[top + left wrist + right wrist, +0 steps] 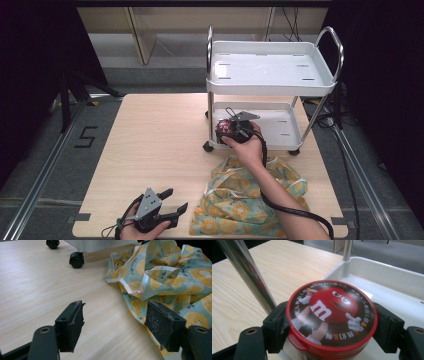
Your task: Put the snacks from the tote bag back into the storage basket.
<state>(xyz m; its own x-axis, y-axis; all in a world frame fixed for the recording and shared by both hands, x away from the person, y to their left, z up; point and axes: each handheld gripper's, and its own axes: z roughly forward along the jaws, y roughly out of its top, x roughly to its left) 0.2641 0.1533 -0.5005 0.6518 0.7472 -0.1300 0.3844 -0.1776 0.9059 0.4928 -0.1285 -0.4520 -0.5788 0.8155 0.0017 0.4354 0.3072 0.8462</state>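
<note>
Left gripper (115, 322) jaws apart; right jaw seemingly over patterned bag (162, 277).

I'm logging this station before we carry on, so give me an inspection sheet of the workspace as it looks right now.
Surface: light wooden table, bare at left.
Job's things: red-lidded M&M's candy tin gripped at the lower tray of the white two-tier cart; both trays otherwise bare.
Clutter: lemon-print fabric bag crumpled at the near edge.
Grippers: right gripper jaws shut on the tin; left gripper jaws open, holding nothing, beside the bag.
Cables: black cable trails along the right forearm.
Surroundings: grey floor, floor rails, dark curtains.
</note>
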